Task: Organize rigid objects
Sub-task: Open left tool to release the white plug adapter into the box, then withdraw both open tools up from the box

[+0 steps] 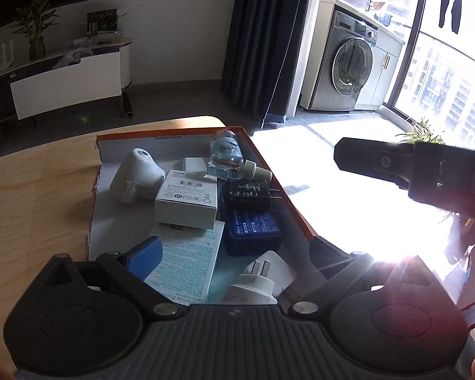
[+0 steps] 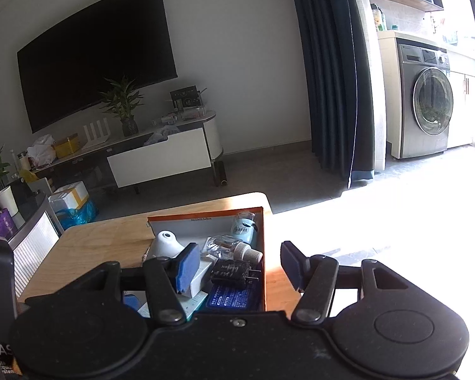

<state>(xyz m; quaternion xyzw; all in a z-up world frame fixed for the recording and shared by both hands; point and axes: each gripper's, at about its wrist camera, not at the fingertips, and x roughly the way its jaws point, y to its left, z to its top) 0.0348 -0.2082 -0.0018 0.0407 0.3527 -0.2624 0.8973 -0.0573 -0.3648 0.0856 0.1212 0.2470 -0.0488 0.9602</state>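
Note:
An orange-rimmed cardboard box lies on the wooden table and holds several rigid items: a white dome-shaped device, a white carton, a clear bottle, a black plug adapter, a blue case, a white plug and a bandage pack. My left gripper is open and empty, low over the box's near end. My right gripper is open and empty above the box; its body shows in the left wrist view.
The wooden table reaches left of the box and ends just past its far and right sides. A TV cabinet, a dark curtain and a washing machine stand beyond. Bright sunlit floor lies right.

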